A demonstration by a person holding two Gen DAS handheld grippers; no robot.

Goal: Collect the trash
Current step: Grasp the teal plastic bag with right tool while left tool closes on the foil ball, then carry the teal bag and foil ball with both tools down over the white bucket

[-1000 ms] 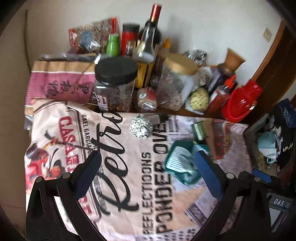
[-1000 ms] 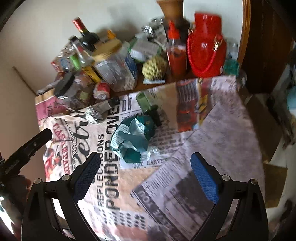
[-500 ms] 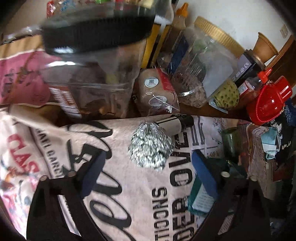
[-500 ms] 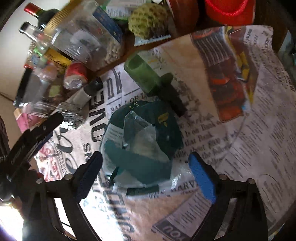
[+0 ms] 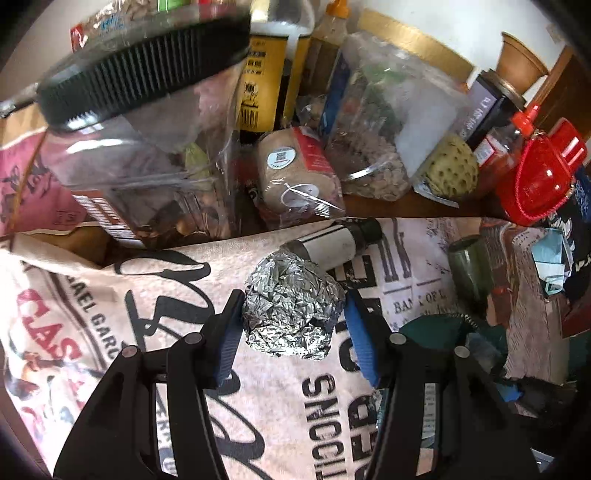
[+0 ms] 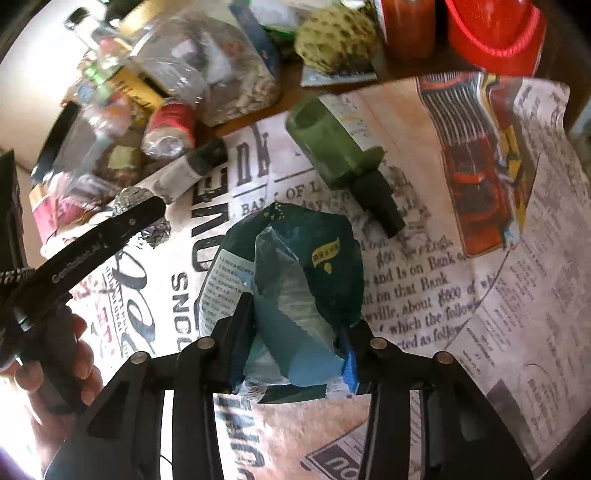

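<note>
- I'm looking at a home, most likely a kitchen or dining corner.
- A wooden table (image 5: 388, 210) is covered with a newspaper-print tablecloth (image 6: 424, 258).
- Along its back edge, pantry goods crowd together: a clear jar with a black lid (image 5: 140, 74), a gold-lidded jar of seeds (image 5: 376, 122), a red-capped sauce bottle (image 5: 506, 147) and a yellow-labelled bottle (image 5: 269, 74).
- A red plastic jug (image 5: 539, 173) stands at the end of the row.
- Behind everything I see a plain pale wall (image 5: 443, 29) and dark wooden door trim (image 5: 561, 85).
</note>
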